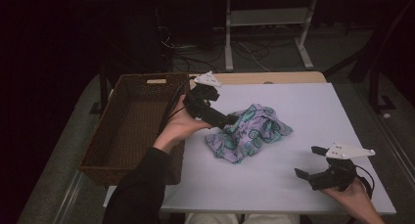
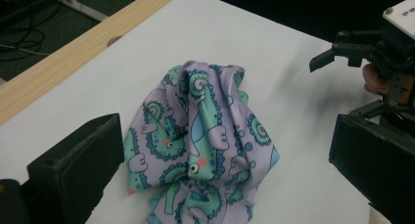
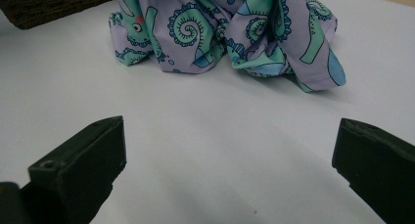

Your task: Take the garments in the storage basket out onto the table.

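Observation:
A crumpled lilac cloth (image 1: 249, 131) printed with teal seahorses lies in a heap at the middle of the white table (image 1: 303, 106). My left gripper (image 1: 229, 119) is open and held low at the cloth's left edge. In the left gripper view the cloth (image 2: 205, 136) lies between and just beyond the wide-apart jaws, apart from them. My right gripper (image 1: 307, 161) is open near the front right corner, well short of the cloth, and holds nothing. In the right gripper view the cloth (image 3: 225, 28) sits ahead across bare table.
A long brown wicker basket (image 1: 98, 136) stands along the table's left side, beside my left forearm; its corner (image 3: 49, 4) shows in the right gripper view. A wooden strip (image 1: 274, 78) runs along the far edge. Beyond it are a white frame (image 1: 264, 18) and floor cables.

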